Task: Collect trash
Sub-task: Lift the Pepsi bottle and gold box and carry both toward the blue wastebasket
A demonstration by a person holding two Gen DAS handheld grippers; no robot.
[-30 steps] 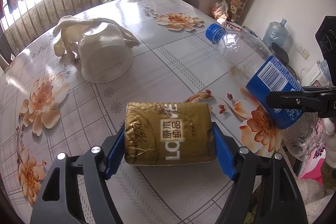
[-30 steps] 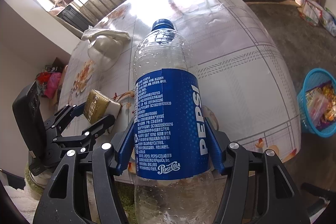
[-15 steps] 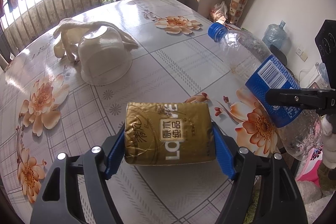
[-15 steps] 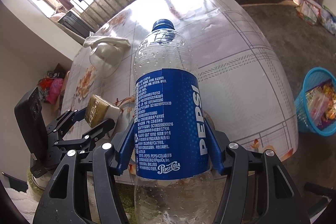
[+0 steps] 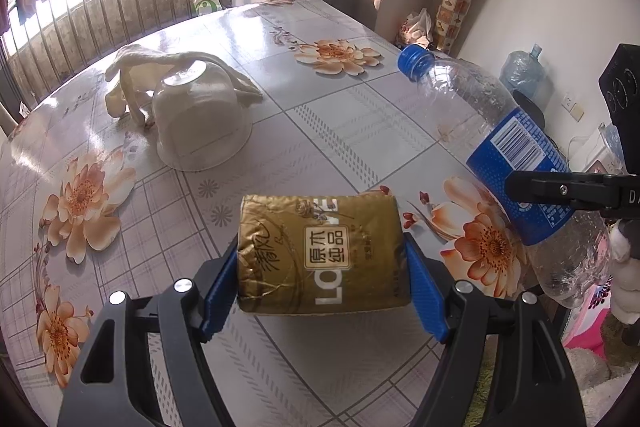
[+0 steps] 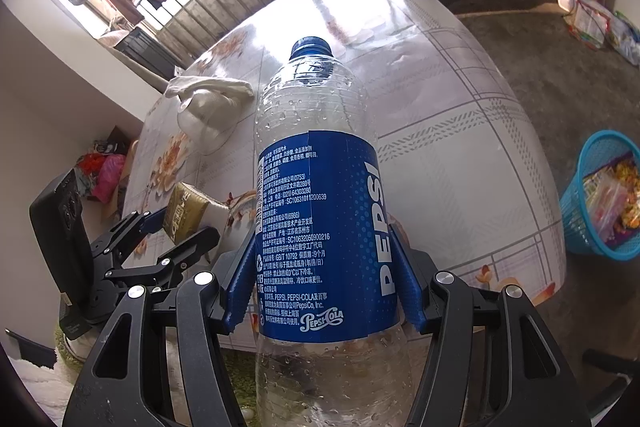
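Note:
My left gripper is shut on a gold tissue pack, its blue pads pressing both short sides, a little above the flowered table. The same pack and the left gripper show at the lower left of the right wrist view. My right gripper is shut on an empty Pepsi bottle by its blue label, cap pointing away over the table's near edge. In the left wrist view that bottle slants in from the right with one black finger across it.
An upturned clear bowl rests on a white cloth at the table's far left. A blue basket holding wrappers stands on the floor at the right. Bags lie by the far wall, and a cluttered cabinet stands behind the table.
Both grips are unchanged. The bottle sits slightly lower in the left wrist view, and the views have shifted a little; nothing was taken or let go.

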